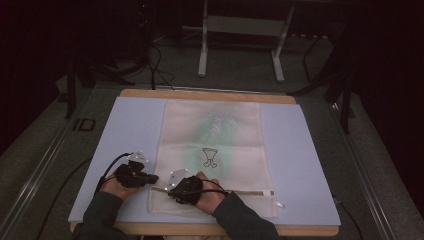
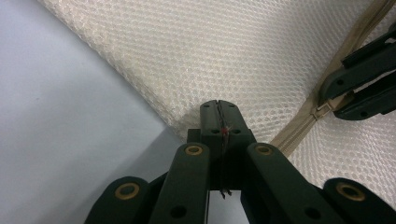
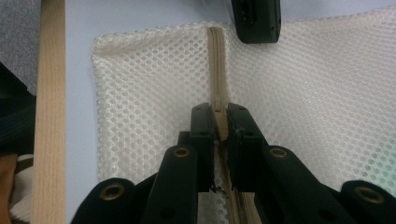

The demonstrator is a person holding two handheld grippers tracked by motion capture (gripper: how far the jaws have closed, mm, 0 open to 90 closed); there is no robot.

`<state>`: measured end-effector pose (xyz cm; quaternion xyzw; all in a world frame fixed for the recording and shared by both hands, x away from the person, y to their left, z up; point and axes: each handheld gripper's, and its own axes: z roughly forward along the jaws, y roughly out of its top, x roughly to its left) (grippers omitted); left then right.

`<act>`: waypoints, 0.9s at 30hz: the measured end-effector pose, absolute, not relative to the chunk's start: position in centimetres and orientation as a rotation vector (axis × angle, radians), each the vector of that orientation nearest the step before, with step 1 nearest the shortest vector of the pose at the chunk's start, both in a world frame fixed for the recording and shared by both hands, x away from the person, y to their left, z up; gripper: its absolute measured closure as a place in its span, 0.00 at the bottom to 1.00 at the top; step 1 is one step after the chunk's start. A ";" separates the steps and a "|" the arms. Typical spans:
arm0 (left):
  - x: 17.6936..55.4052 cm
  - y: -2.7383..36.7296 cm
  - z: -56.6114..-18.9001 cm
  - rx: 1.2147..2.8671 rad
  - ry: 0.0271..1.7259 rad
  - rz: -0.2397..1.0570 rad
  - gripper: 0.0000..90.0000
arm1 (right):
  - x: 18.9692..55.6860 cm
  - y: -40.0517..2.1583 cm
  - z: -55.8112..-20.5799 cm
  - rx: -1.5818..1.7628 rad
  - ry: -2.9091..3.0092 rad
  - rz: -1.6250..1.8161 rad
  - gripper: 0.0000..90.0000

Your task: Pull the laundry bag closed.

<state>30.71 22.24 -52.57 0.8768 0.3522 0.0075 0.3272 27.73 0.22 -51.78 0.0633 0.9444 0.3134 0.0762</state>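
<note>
Two black grippers work the near-left corner of the cream mesh zip bag (image 1: pixel 212 155) on the pale blue mat (image 1: pixel 310 165): left gripper (image 2: pixel 218 112) clamps the bag's edge, right gripper (image 3: pixel 220 122) pinches the beige zipper (image 3: pixel 215 70); bare mat lies either side.

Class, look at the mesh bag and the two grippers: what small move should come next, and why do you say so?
Probably the right gripper should draw the zipper pull along the zipper, away from the bag's corner. Its jaws are shut on the pull near the left end of the mesh bag, while the left gripper pins the bag's edge there, ready to resist the pull.
</note>
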 end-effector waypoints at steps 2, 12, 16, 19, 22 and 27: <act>30.7 22.2 -52.6 2.296 0.922 0.021 1.00 | 27.7 0.1 -51.7 0.184 2.832 0.933 0.91; 30.7 22.3 -52.6 2.285 0.924 0.017 1.00 | 27.6 -0.6 -51.6 0.187 2.827 0.927 0.91; 30.7 22.3 -52.6 2.286 0.924 0.017 1.00 | 27.5 -0.8 -51.6 0.193 2.832 0.920 0.91; 30.7 22.3 -52.6 2.287 0.922 0.018 1.00 | 27.4 -0.9 -51.5 0.193 2.827 0.920 0.91; 30.7 22.3 -52.7 2.285 0.923 0.018 1.00 | 27.3 -1.0 -51.4 0.192 2.828 0.920 0.91; 30.7 22.3 -52.6 2.286 0.922 0.018 1.00 | 27.2 -1.3 -51.4 0.191 2.824 0.915 0.91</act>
